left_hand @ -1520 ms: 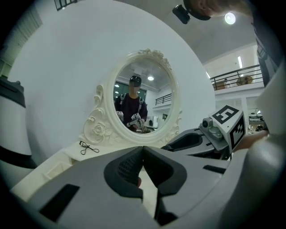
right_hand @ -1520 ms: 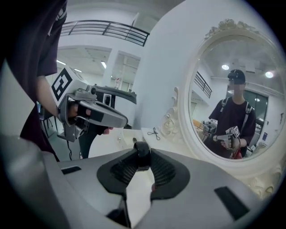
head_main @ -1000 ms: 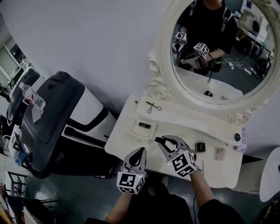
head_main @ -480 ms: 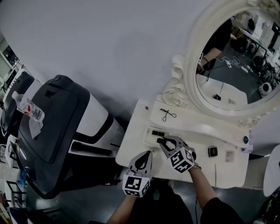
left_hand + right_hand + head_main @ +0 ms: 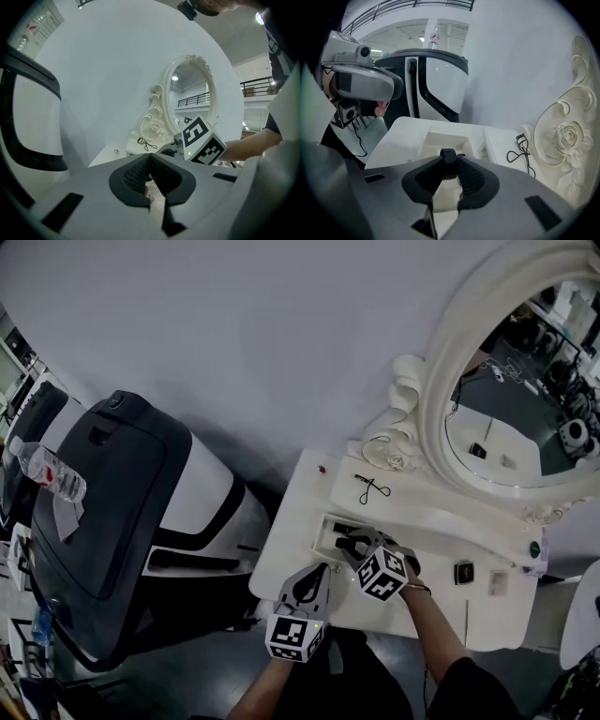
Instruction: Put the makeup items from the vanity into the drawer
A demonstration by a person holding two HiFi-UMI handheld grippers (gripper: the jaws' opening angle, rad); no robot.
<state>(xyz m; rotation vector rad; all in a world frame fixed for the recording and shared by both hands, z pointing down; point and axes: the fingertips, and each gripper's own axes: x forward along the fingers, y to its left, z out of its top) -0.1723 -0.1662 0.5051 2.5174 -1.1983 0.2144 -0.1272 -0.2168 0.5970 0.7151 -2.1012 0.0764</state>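
The white vanity [image 5: 300, 549] has a shallow open drawer [image 5: 323, 538] in its top, also seen as a recess in the right gripper view [image 5: 440, 139]. My right gripper [image 5: 351, 544] hovers over that drawer, shut on a short black makeup tube [image 5: 449, 161] that stands upright between its pads. A second dark item [image 5: 344, 529] lies in the drawer just beyond the jaws. A black eyelash curler [image 5: 373, 488] [image 5: 519, 150] rests further back, below the mirror. My left gripper [image 5: 313, 583] hangs at the vanity's front edge, jaws together and empty.
A small black square item [image 5: 463, 572], a pale compact [image 5: 498, 582] and a green-topped thing [image 5: 534, 548] sit on the vanity's right side. The oval mirror [image 5: 525, 409] rises behind. A large black-and-white machine [image 5: 122, 512] stands to the left, with a water bottle [image 5: 47, 471] on it.
The right gripper has carried the black tube from the vanity's front to over the drawer. The left gripper has stayed near the front edge. The head view has swung left.
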